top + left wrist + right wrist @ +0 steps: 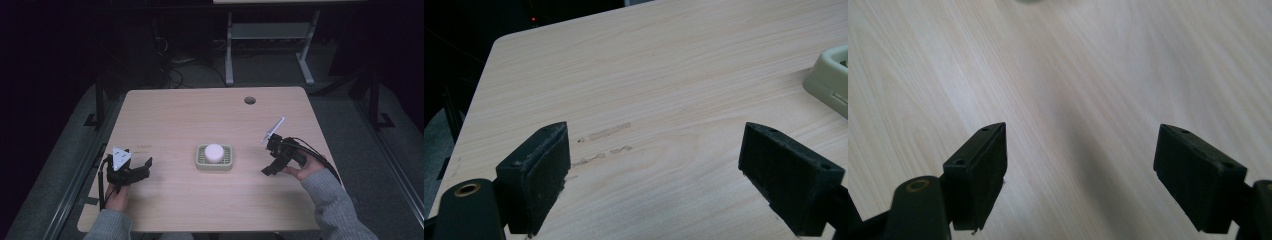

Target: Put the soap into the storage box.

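Observation:
A pale green soap dish (214, 157) sits in the middle of the wooden table (190, 115), and a round white bar of soap (214, 152) lies on it. My left gripper (141, 169) rests near the table's front left, open, its jaws pointing right toward the dish. In the left gripper view its jaws stand wide apart (654, 175) over bare wood, and the dish's corner (826, 80) shows at the right edge. My right gripper (269, 161) is held at the right of the dish, tilted down, open (1080, 175) over bare wood.
A round cable hole (249, 100) lies near the table's far edge. Faint tape marks (606, 135) show on the wood ahead of the left gripper. Beyond the table stands a desk frame (270, 45) on a dark floor with cables.

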`<state>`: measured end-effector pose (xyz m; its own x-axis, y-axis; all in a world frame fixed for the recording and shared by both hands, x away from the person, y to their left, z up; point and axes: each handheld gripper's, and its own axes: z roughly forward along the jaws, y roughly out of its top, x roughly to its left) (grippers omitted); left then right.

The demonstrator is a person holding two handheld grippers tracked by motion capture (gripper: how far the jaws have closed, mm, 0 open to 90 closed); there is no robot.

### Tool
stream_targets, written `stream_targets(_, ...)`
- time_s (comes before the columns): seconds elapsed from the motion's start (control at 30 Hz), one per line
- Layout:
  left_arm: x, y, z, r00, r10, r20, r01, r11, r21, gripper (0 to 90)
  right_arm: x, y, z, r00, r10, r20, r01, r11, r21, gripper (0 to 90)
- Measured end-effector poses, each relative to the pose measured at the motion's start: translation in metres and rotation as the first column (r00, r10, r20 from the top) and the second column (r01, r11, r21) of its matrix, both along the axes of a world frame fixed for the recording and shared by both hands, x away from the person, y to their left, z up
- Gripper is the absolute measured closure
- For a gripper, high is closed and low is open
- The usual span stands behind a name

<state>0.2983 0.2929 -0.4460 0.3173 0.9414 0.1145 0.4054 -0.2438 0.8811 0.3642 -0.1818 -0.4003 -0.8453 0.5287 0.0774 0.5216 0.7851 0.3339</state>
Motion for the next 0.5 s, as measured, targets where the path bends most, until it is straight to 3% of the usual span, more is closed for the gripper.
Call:
stream_targets(0.23,0.0,-0.001,0.0,1.0,-0.004,-0.005,0.004,1.0,0.007,12.8,-0.018,-0.021,-0.015,0.9993,-0.036,-0.007,0.036,0.9992,0.018,20.3)
stream_targets(0.5,0.0,-0.003,0.0,0.9999,-0.011,0.007,0.011,0.9999,0.007,12.8,-0.037,-0.036,-0.021,0.997,-0.077,0.009,0.076,0.9951,0.064,18.8)
